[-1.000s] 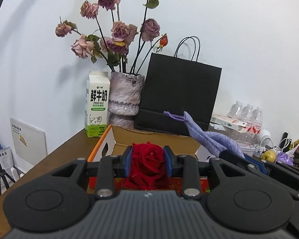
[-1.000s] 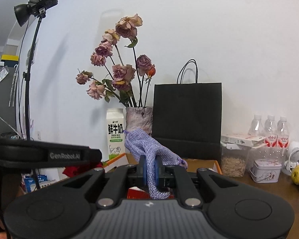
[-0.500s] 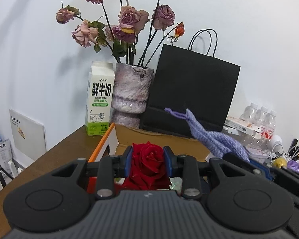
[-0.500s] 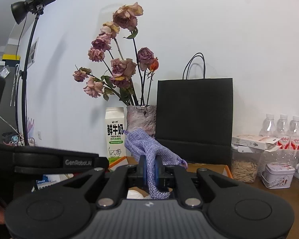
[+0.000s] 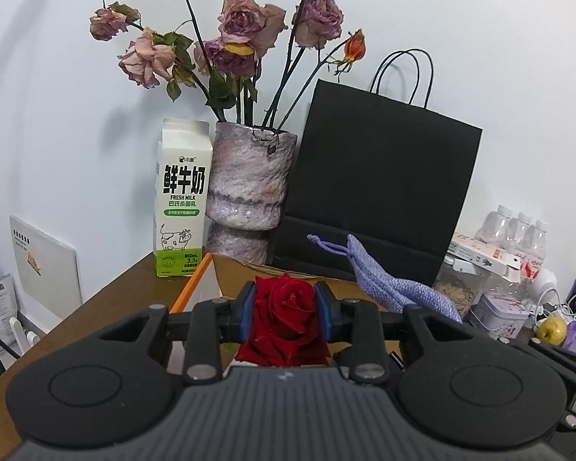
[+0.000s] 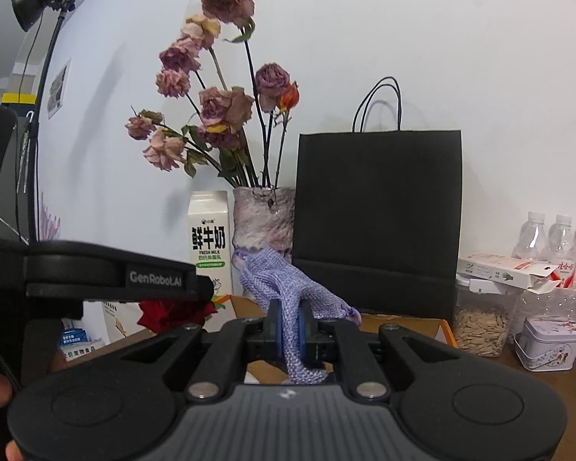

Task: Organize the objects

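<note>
1. Far left: a milk carton (image 5: pixel 183 196) stands upright on the wooden table (image 5: pixel 107 299), just beside a mottled vase (image 5: pixel 249 180) of wilted roses. Neither is touched.
2. Left gripper (image 5: pixel 285 307): its blue pads are clamped on a red rose (image 5: pixel 284 317), squeezing the bloom from both sides. The rose is carried above the near part of an open cardboard box (image 5: pixel 226 269) with an orange edge.
3. Right gripper (image 6: pixel 290 324): the jaws stand narrow, pinched on a lilac drawstring pouch (image 6: pixel 288 288). The cloth bunches above the pads and hangs below them. The pouch's mouth cannot be seen to be open.
4. Far centre-right: a black paper bag (image 6: pixel 378 207) stands upright against the wall behind the box.
5. Far right: a seed jar (image 6: pixel 480 319), a small tin (image 6: pixel 549 342) and water bottles (image 6: pixel 560 238), all well apart from both grippers.
6. Step in hand, as judged: both items are lifted and in carriage toward the box or pouch; nothing is placed yet.
7. Next move, as judged: bring the rose to its place and lower it before opening. The bloom is soft; heavy clamping risks crushing petals.
</note>
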Action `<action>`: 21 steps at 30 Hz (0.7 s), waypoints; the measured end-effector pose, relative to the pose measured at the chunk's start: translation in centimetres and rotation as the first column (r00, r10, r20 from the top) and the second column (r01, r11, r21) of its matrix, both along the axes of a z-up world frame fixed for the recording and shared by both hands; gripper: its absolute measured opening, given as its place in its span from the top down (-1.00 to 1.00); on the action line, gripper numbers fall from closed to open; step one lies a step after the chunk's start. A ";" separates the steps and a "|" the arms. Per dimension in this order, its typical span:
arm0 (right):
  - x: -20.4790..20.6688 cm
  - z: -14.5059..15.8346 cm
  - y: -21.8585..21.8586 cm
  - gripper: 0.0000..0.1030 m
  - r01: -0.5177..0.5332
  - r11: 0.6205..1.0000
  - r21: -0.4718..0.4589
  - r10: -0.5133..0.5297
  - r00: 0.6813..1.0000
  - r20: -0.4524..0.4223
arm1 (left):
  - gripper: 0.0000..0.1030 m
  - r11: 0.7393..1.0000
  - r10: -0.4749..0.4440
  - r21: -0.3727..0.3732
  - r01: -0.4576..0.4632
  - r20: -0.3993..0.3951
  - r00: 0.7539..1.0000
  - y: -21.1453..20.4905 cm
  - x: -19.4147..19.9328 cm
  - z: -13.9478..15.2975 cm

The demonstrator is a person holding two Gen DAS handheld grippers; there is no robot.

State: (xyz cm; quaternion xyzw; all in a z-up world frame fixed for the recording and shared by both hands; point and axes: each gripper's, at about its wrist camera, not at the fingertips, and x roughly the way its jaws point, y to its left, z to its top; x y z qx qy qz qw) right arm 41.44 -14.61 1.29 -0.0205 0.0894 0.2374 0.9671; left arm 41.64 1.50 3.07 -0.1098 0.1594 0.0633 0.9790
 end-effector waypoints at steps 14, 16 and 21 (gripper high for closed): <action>5.1 -1.8 0.6 0.86 0.008 0.999 -0.049 -0.012 0.997 -0.082 | 0.36 1.000 0.017 0.005 -0.016 -0.088 0.996 1.2 5.3 -1.7; 5.6 -2.1 0.5 0.85 0.009 0.999 -0.052 -0.014 0.995 -0.100 | 0.34 1.000 0.016 0.012 -0.014 -0.101 0.995 1.1 5.7 -2.0; 6.2 -2.9 0.6 0.48 0.027 0.997 -0.074 -0.037 0.990 -0.138 | 0.01 1.000 0.020 0.024 -0.018 -0.115 0.993 1.1 6.1 -2.4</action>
